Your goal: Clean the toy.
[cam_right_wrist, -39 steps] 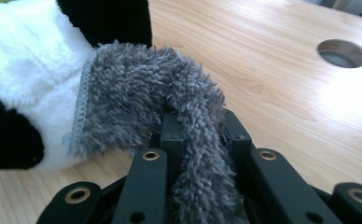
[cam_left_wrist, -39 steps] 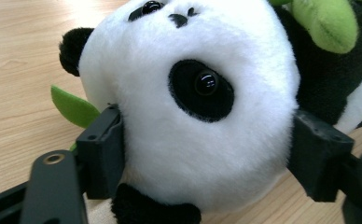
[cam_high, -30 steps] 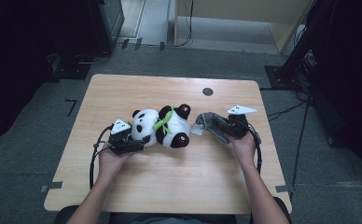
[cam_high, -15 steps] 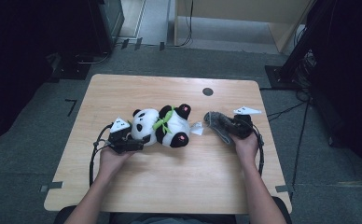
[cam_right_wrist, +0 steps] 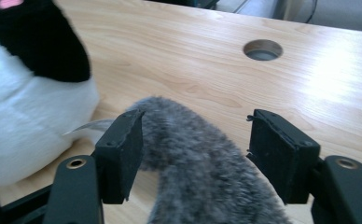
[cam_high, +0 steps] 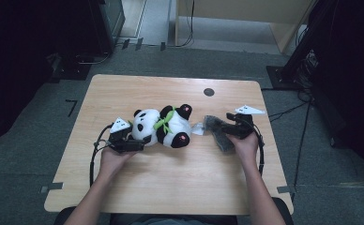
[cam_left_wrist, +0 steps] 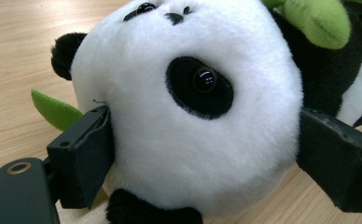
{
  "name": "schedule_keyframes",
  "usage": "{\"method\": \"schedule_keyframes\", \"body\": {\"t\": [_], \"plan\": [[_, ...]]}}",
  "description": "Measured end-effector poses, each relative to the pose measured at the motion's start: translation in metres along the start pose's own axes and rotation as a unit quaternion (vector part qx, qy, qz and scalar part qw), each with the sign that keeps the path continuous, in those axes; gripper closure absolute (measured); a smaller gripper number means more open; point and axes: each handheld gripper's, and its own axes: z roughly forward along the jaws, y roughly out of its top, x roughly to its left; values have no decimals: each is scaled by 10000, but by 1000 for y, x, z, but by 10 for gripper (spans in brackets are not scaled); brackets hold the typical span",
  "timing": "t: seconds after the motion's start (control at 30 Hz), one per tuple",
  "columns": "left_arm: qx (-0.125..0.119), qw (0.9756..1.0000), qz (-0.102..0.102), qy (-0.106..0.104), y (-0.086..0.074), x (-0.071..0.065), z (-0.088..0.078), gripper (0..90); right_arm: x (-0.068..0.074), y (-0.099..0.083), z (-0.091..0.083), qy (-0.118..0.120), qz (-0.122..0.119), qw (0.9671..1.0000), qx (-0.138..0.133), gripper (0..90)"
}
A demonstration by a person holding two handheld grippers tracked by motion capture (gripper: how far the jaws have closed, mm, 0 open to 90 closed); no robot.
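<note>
Table (cam_high: 170, 187): light wooden top with a round cable hole (cam_high: 208, 92) near the far edge; it is also seen in the right gripper view (cam_right_wrist: 262, 49).
Panda toy (cam_high: 163, 127): a plush panda lying on its side in the middle of the table, head toward the person's left, green leaf (cam_high: 163, 121) at the neck, pink pads on the feet.
Grey furry thing (cam_high: 217, 131): a long soft grey piece lying on the table just to the right of the panda, with a small pale tag (cam_high: 198, 129) at the end nearest the toy.
Left gripper (cam_high: 132, 140): its jaws stand on both sides of the panda's head (cam_left_wrist: 188, 107); the left pad (cam_left_wrist: 83, 156) touches the white fur, the other is beside the head near the neck. The jaws have just been opening, and I cannot tell if they press.
Right gripper (cam_right_wrist: 195, 154): jaws spread, have just been opening; the grey fur (cam_right_wrist: 202, 177) lies between them, loose from the right pad.
</note>
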Motion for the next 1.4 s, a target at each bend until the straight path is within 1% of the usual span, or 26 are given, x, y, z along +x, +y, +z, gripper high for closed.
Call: {"method": "schedule_keyframes", "body": {"t": [0.07, 0.2, 0.3, 0.37, 0.4, 0.43, 0.47, 0.5, 0.53, 0.57, 0.6, 0.67, 0.73, 0.83, 0.87, 0.97, 1.03, 1.1, 1.17, 1.23, 1.3, 1.33, 1.4], "plan": [[-2, 10000, -2, -3, 0, 0, 0, 105, 5, 1, 0, 27, -111, 9999, 37, 318], [4, 10000, 27, 16, 0, 0, 0, 106, 17, 4, -1, 162, -166, 9997, 60, 289], [5, 10000, 70, 70, -1, -2, 0, 124, 28, 6, -4, 245, -276, 9993, 43, 276], [17, 9999, 74, 83, -1, -2, -1, 129, 35, 8, -5, 227, -378, 9990, 51, 274], [14, 9999, 74, 88, -1, -2, -1, 129, 43, 9, -7, 262, -426, 9987, 68, 274], [13, 9999, 75, 89, -1, -2, -1, 129, 43, 9, -7, 262, -426, 9987, 68, 274], [11, 9999, 76, 90, -1, -3, -1, 129, 47, 10, -8, 329, -421, 9985, 80, 274], [11, 9999, 78, 89, -1, -3, -1, 129, 47, 10, -8, 329, -421, 9985, 80, 274], [11, 9999, 85, 92, -1, -3, -1, 129, 54, 11, -8, 420, -451, 9981, 75, 274], [12, 9999, 89, 91, -1, -3, -1, 129, 54, 11, -8, 420, -451, 9981, 75, 274], [7, 9999, 84, 88, -1, -2, -1, 129, 57, 12, -9, 466, -468, 9978, 75, 274], [12, 9999, 86, 100, -1, -3, -1, 129, 65, 13, -10, 595, -514, 9969, 59, 276], [17, 9999, 85, 118, -1, -3, -1, 128, 73, 15, -11, 646, -599, 9961, 65, 275], [38, 9998, 93, 154, 0, -4, -2, 128, 85, 17, -11, 789, -706, 9944, 49, 273], [44, 9998, 82, 167, 0, -5, -2, 129, 89, 17, -11, 844, -720, 9938, 48, 273], [68, 9997, 100, 212, 1, -7, -2, 129, 98, 19, -11, 944, -775, 9925, 6, 268], [83, 9997, 77, 208, 1, -7, -3, 129, 104, 20, -12, 1037, -793, 9914, -42, 262], [93, 9997, 44, 208, 2, -7, -3, 129, 110, 21, -13, 1168, -805, 9898, -92, 251], [88, 9997, 24, 215, 2, -8, -3, 129, 116, 22, -12, 1323, -864, 9873, -139, 231], [83, 9997, 1, 227, 2, -8, -2, 129, 122, 20, -9, 1440, -914, 9853, -117, 200], [65, 9997, -12, 238, 2, -9, -2, 129, 127, 17, -3, 1557, -914, 9836, -58, 169], [48, 9997, -19, 242, 2, -9, -2, 129, 130, 13, 3, 1532, -852, 9845, -48, 137], [16, 9997, -36, 241, 2, -8, -2, 128, 131, 10, 7, 1531, -808, 9849, -32, 136]]}}
